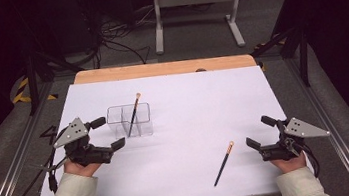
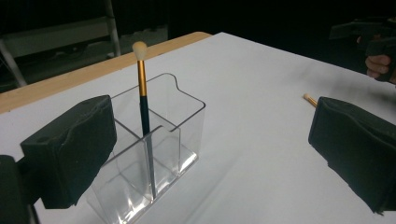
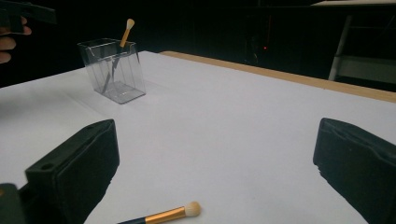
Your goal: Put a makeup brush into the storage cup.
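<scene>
A: Brush [image 1: 133, 115] stands tilted in the clear organizer [image 1: 130, 120], just ahead of the left gripper [image 1: 108, 134], whose jaws gape empty

B: Second brush [image 1: 224, 163] lies flat beside the right gripper [image 1: 261, 131], also released

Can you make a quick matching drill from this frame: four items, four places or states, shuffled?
Items:
1. brush in holder
2. loose brush
3. clear holder
4. left gripper

Places or states:
A. lying flat on the white sheet, near the right gripper
B. jaws wide open, nothing between them
C. standing bristles up, leaning
D. two compartments, see-through

Pairs: 1-C, 2-A, 3-D, 4-B
</scene>
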`<state>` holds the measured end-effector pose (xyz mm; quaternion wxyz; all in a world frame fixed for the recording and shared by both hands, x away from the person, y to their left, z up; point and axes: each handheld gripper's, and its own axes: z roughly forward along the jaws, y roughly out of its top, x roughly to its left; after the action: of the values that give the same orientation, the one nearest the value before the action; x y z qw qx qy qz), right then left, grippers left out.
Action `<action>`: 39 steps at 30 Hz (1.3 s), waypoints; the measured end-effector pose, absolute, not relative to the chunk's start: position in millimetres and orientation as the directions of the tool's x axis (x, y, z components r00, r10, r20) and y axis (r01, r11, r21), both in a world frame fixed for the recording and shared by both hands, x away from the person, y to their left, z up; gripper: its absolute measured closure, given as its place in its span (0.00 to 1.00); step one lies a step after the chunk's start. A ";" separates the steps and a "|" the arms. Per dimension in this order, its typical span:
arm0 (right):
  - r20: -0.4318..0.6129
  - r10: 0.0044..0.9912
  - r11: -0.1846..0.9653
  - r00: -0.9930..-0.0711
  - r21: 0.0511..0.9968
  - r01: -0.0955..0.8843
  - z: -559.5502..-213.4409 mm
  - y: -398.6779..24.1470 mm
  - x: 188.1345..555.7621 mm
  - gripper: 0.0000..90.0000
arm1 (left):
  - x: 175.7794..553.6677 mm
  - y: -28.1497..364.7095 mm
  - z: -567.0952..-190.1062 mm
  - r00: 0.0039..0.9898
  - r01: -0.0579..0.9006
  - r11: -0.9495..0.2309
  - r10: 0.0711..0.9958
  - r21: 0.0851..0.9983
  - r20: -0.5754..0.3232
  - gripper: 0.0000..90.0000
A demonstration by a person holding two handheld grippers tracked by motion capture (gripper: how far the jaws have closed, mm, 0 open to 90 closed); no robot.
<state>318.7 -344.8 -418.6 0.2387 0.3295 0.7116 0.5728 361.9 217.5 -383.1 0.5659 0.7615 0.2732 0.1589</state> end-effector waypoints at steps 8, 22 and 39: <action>0.057 0.714 0.212 -0.697 0.932 0.293 -412.1 -333.1 320.6 0.03 | 359.8 219.7 -385.6 0.807 0.251 -0.212 0.585 0.945 -0.083 0.02; 0.034 0.749 0.290 -0.662 0.881 0.373 -397.3 -312.9 320.0 0.01 | 354.7 241.5 -398.9 0.787 0.275 -0.199 0.608 0.941 -0.101 0.00; -0.015 0.776 0.379 -0.631 0.809 0.448 -384.6 -294.6 318.7 0.04 | 352.2 256.3 -411.8 0.759 0.287 -0.170 0.640 0.943 -0.115 0.01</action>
<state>318.7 -294.6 -384.6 0.2011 0.3799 0.8058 0.4074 352.2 256.3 -411.8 0.5649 0.7487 0.3095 0.1565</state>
